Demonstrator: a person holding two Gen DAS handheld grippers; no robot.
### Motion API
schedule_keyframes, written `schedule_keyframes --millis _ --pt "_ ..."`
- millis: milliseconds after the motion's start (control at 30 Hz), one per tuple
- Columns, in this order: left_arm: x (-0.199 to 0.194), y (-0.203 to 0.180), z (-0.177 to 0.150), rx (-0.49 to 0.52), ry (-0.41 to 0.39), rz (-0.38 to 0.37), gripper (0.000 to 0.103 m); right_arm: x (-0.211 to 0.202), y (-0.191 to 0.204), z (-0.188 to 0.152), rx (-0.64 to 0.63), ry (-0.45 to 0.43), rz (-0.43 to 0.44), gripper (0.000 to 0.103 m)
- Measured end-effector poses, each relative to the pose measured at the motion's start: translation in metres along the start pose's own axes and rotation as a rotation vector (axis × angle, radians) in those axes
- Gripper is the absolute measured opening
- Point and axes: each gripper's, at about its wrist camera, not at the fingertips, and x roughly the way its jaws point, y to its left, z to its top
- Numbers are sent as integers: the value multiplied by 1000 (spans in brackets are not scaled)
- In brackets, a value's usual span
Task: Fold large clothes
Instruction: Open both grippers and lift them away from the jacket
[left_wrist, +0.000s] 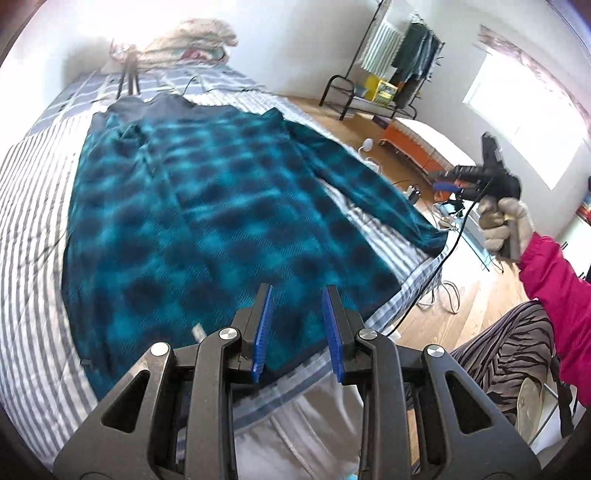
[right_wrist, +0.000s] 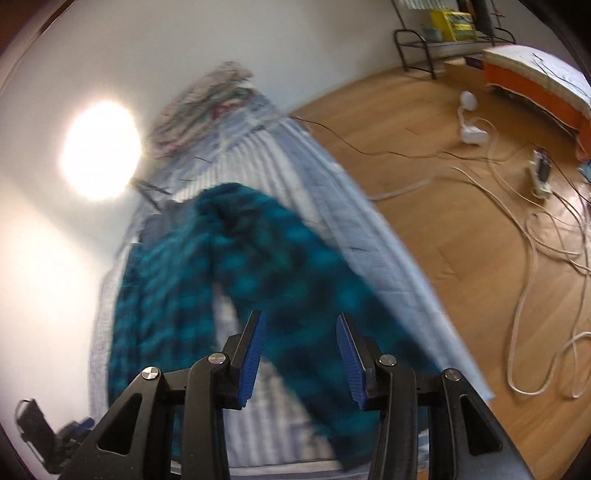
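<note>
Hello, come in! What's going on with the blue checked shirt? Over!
Left gripper and right gripper open, empty. Shirt flat on striped bed, sleeve unfolded. Nothing blocking.

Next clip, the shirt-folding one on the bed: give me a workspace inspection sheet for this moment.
Surface: striped bedspread, mostly covered.
Job's things: teal checked shirt laid flat, right sleeve stretched toward the bed edge.
Clutter: heaped bedding and a small tripod at the far end.
Grippers: left gripper open, empty; right gripper open above the sleeve, empty.
Cables: cords loose on the floor; one cable hangs from the right gripper.
Surroundings: wooden floor, clothes rack, bright window.
</note>
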Motion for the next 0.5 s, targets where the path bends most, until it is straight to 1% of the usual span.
schedule_keyframes --millis 67,133,200,267,367,500 --pt "11 2 0 3 1 4 27 9 -20 -3 28 26 -45 43" --pt "24 6 -2 -19 25 5 27 18 -40 -8 53 64 -77 43" --pt "34 7 -4 -36 49 -12 27 20 -52 -14 58 82 -95 43" --pt "45 3 -4 -16 73 -18 27 22 -61 -20 64 98 -89 43" --pt "55 -3 -4 8 87 -29 27 24 -71 -26 76 120 -96 43" --pt "64 -15 -2 46 98 -44 27 24 -81 -32 89 137 -77 43"
